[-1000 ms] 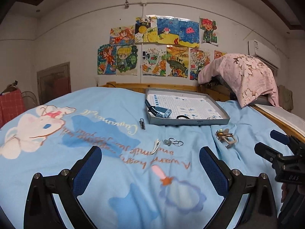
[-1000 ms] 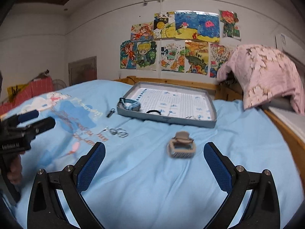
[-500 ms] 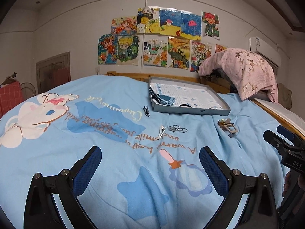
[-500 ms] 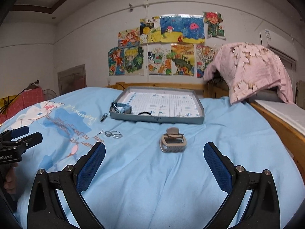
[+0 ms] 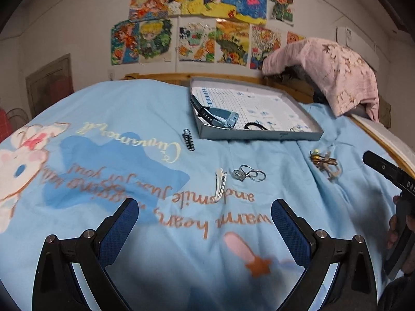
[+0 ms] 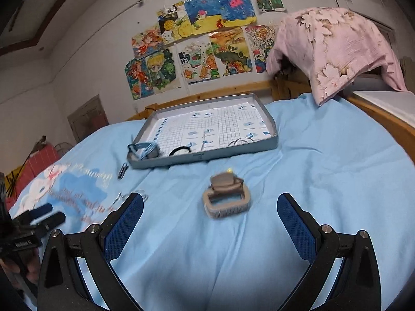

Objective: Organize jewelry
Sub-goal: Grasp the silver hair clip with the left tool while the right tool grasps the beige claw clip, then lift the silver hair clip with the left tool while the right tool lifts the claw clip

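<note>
I see the grey hair claw (image 6: 226, 197) lying on the blue bedspread (image 6: 324, 171) just ahead of my right gripper (image 6: 210, 223), near the grey tray (image 6: 205, 153), and both it and my left gripper (image 5: 205, 223) hover with jaws spread, empty.

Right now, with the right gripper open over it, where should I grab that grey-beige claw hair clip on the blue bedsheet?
Probably across the grey-beige claw hair clip's raised hinge tab at its far end, from above. The toothed loop lies flat, offering little to pinch. The right gripper is open, its fingers straddling the clip.
</note>
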Tool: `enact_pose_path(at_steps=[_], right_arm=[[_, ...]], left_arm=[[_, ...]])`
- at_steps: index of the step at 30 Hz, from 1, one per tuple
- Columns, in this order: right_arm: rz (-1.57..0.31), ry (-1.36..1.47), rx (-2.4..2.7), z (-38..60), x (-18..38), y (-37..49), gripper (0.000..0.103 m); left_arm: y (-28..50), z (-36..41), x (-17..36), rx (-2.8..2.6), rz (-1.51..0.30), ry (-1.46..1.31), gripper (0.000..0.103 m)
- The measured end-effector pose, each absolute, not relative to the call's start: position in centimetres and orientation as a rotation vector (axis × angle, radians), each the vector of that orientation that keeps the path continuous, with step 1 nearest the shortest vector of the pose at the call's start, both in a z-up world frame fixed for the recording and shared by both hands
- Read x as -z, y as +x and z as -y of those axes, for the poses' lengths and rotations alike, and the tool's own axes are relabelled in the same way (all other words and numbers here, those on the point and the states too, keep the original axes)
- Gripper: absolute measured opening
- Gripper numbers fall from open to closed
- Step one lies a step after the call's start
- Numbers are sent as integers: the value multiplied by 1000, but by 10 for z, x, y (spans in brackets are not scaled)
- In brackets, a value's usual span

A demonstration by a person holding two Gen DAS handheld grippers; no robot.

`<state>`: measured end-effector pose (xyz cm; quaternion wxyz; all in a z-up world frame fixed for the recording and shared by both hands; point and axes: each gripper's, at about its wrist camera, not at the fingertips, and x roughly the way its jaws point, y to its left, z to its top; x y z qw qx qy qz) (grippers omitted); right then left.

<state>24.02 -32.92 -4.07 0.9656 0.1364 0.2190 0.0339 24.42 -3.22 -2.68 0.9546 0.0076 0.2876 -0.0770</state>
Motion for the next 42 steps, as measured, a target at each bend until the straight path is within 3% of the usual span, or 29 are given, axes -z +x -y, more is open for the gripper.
enact_pose_path(at_steps=[2, 9, 11, 18, 22, 24, 42], right_arm=[[-452, 245, -60, 325, 46, 257, 101], [-525, 219, -50, 312, 68, 289, 101], [-532, 220, -45, 311, 71, 290, 99], [-643, 238, -53, 315, 94, 313, 68], [-659, 231, -47, 310, 97, 318, 65], [-652, 224, -46, 308, 96, 316, 57], [-646, 213, -256, 277, 85, 296, 57]], left_arm=[[258, 39, 33, 171, -601, 39, 97], [309, 50, 59, 189, -733, 63, 60], [319, 51, 66, 201, -763, 59, 54], [322, 45, 81, 229, -765, 6, 35], [320, 43, 84, 251, -749, -7, 15], [317, 44, 85, 260, -737, -5, 8], [288, 57, 77, 429, -655, -32, 4]])
